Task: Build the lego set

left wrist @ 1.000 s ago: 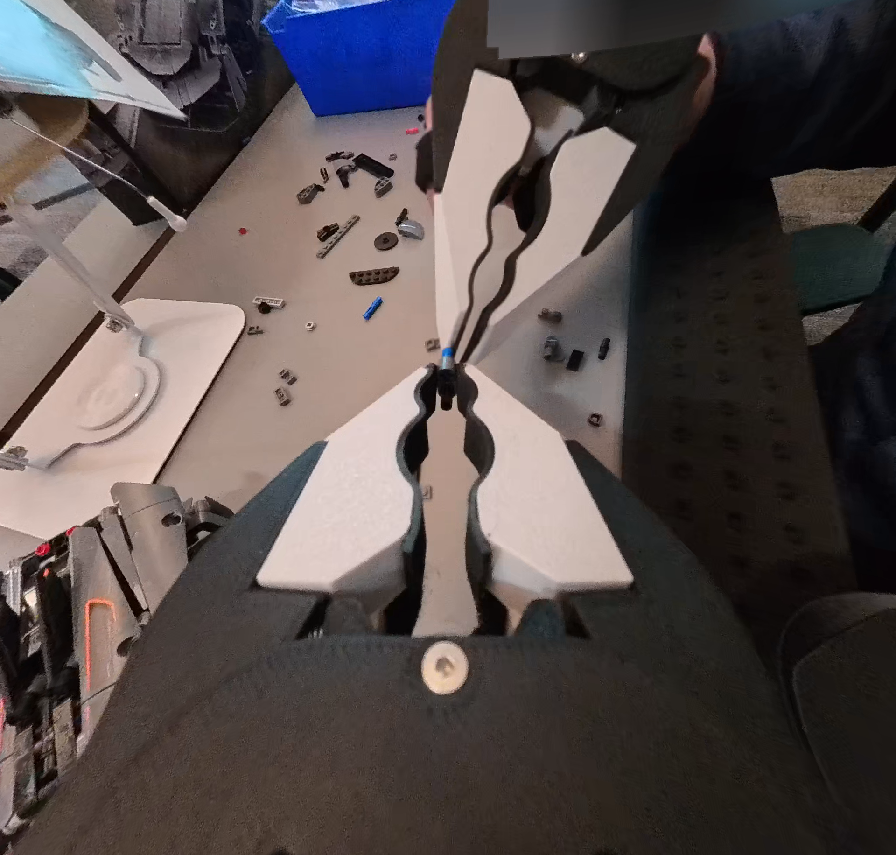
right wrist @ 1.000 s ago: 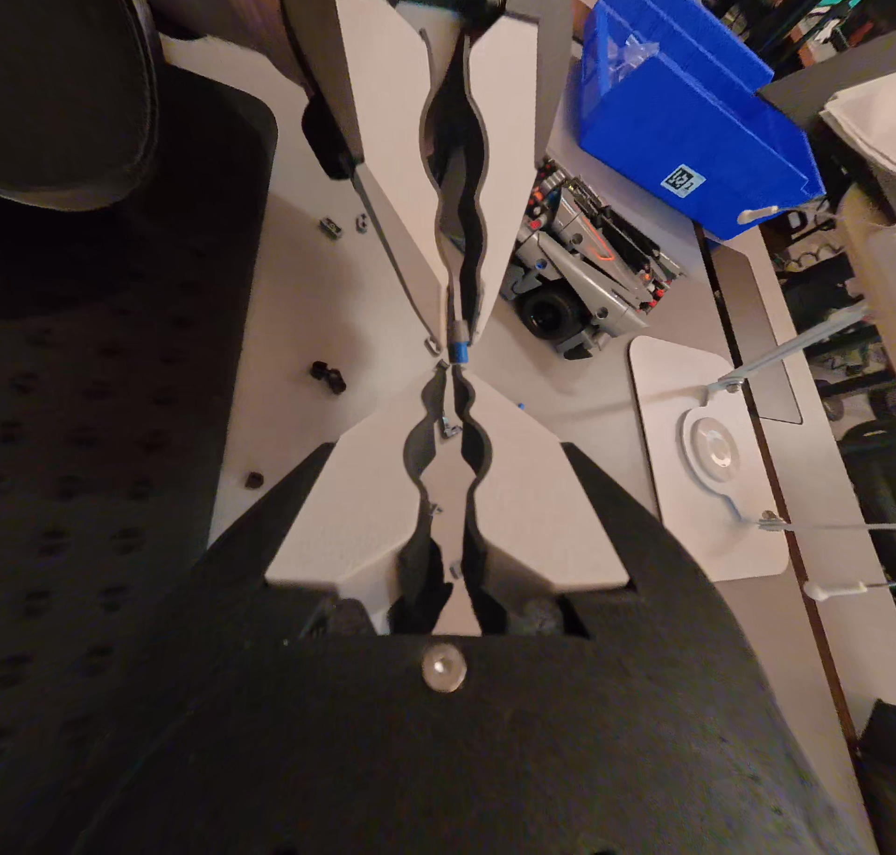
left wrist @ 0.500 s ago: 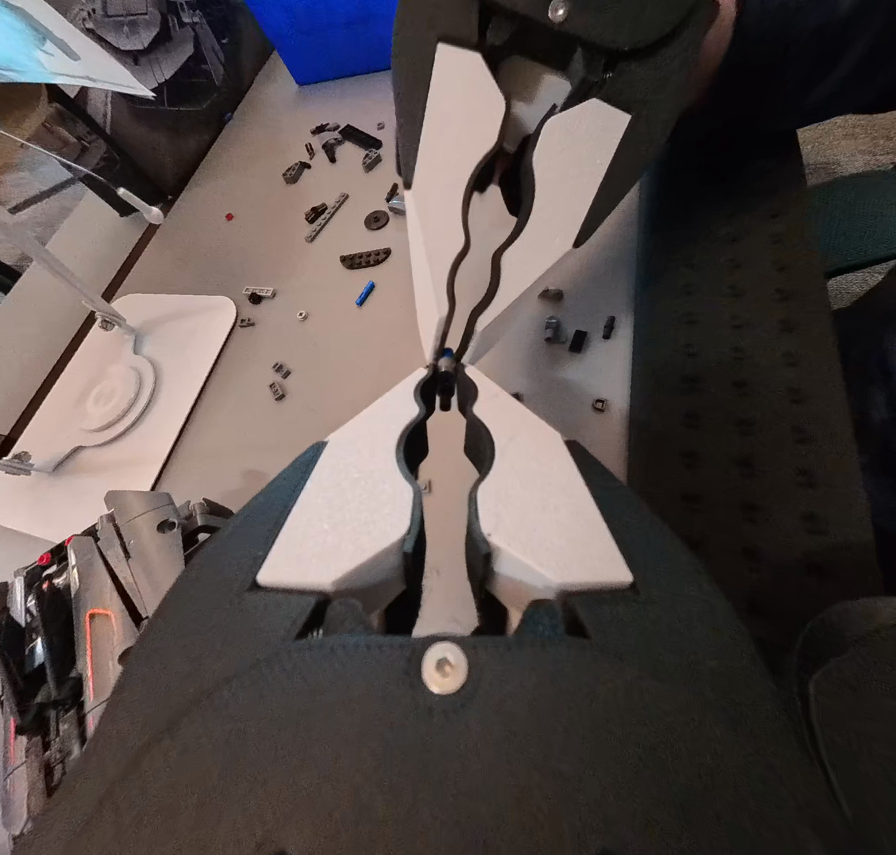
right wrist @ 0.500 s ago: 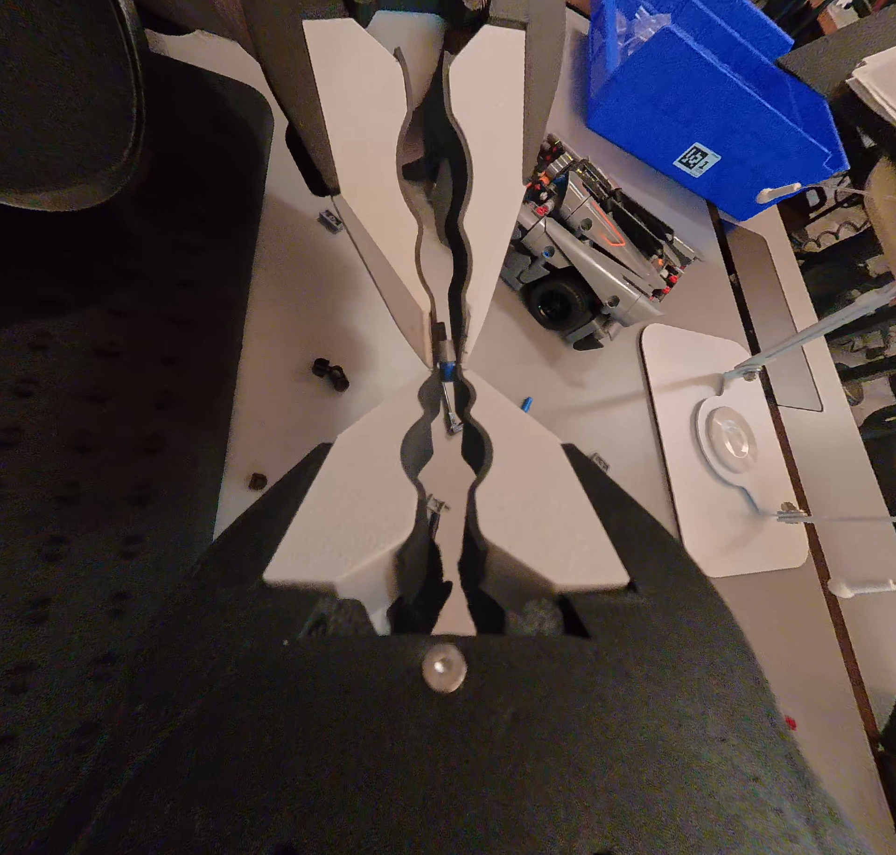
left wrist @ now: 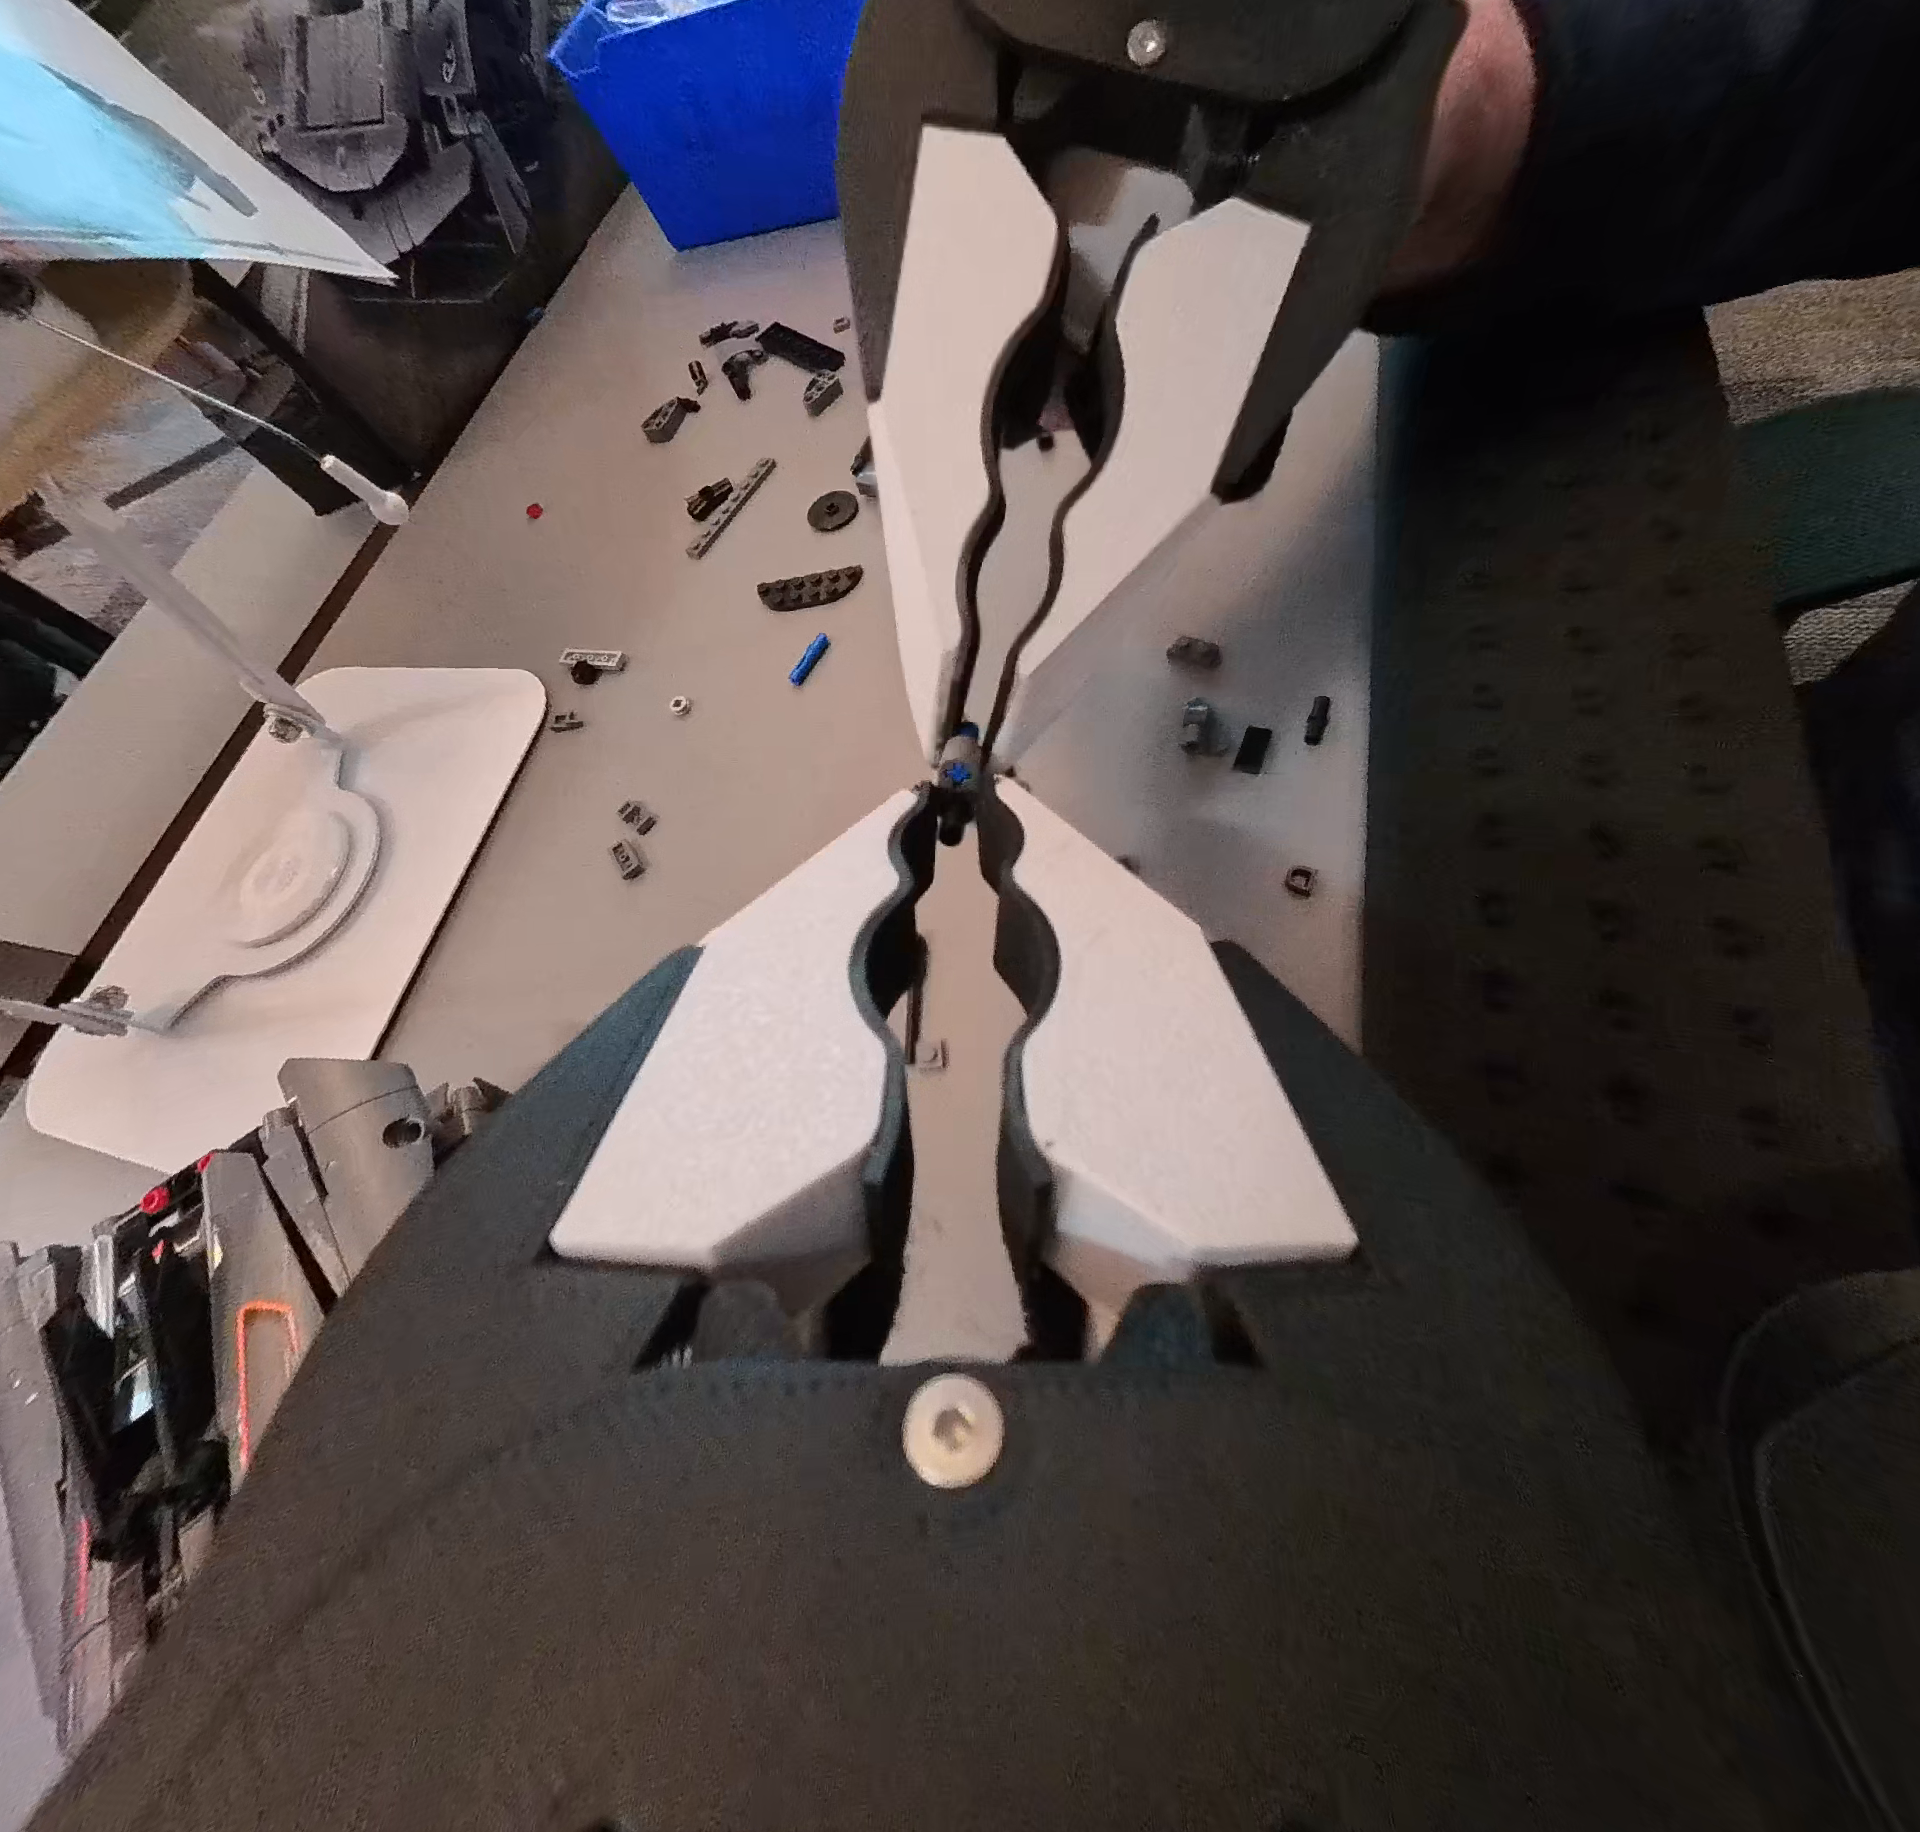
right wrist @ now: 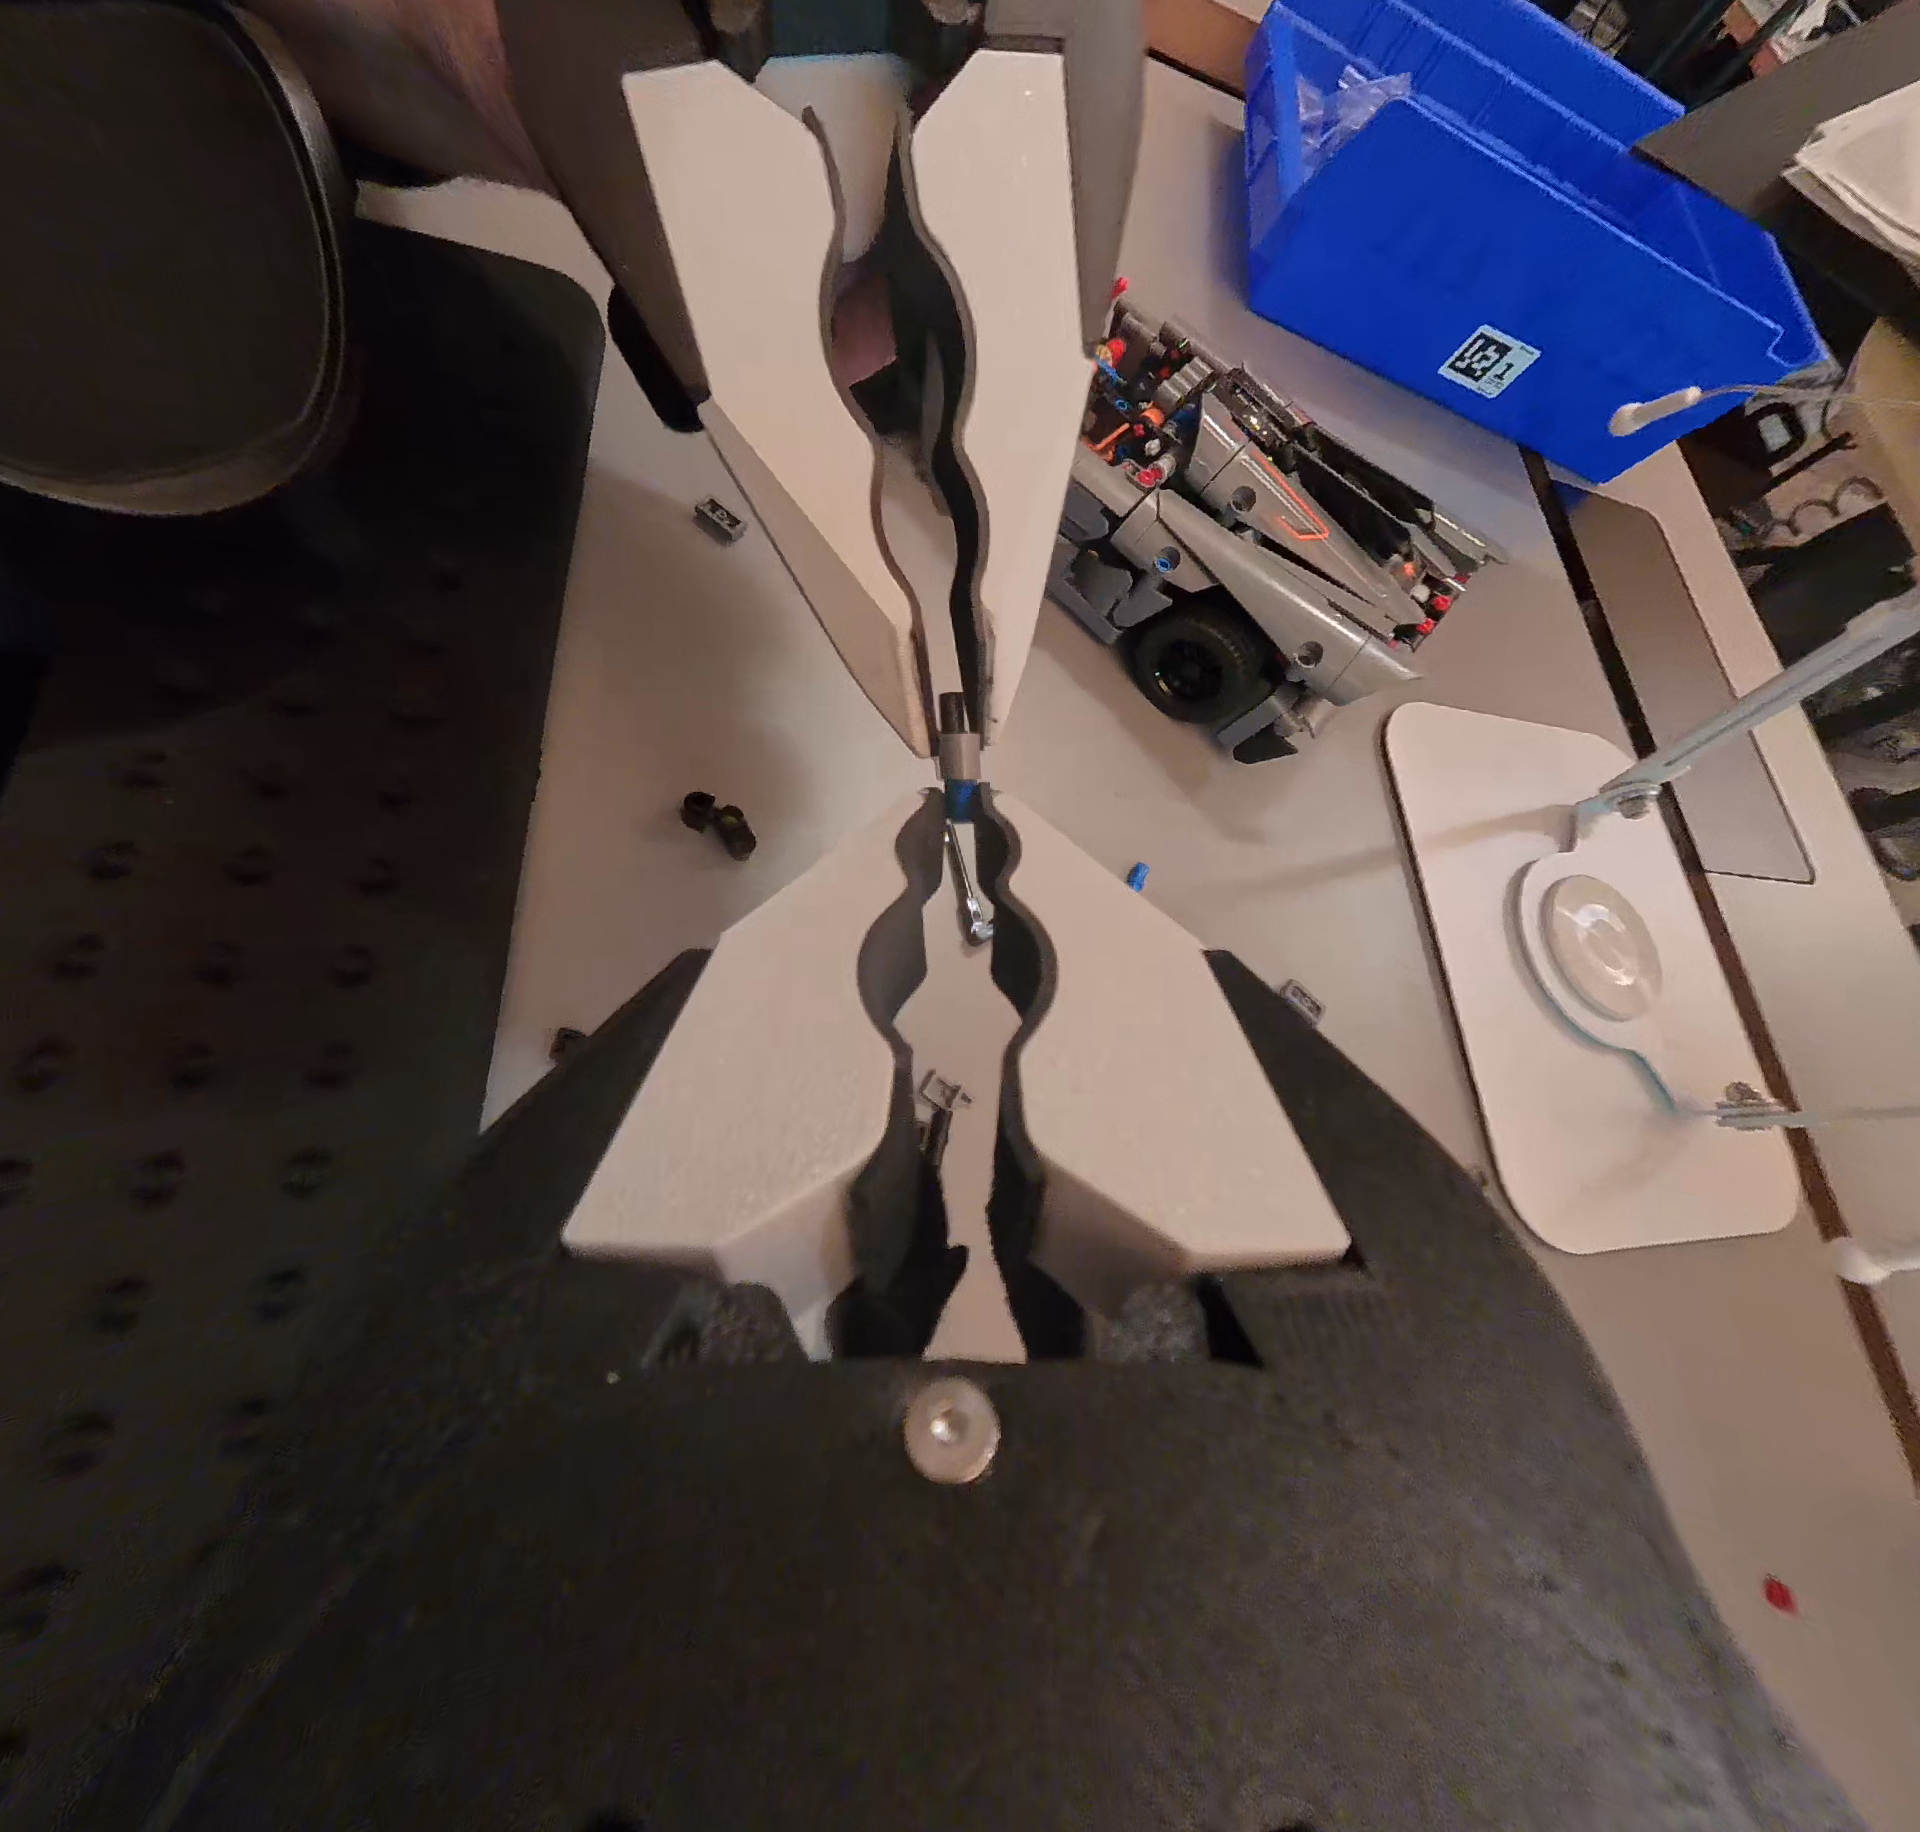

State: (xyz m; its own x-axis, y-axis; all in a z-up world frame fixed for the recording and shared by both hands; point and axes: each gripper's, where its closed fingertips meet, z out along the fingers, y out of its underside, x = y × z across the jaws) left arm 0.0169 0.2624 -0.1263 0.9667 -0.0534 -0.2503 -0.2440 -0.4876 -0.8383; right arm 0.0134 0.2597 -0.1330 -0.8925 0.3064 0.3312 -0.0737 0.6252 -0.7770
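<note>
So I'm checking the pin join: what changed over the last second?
Little. The left hand-held gripper and right hand-held gripper stayed tip to tip, both shut on the small blue and grey pin assembly; neither let go. Both views shifted slightly as the pair moved together, and the car model now sits farther right in the right view. The loose pieces did not move.

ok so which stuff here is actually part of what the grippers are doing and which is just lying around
In use:
- left gripper
- right gripper
- small blue-and-grey pin assembly pinched between both tips

Lying about:
- grey car model
- blue bin
- loose dark pieces
- spare blue pin
- white stand base
</note>
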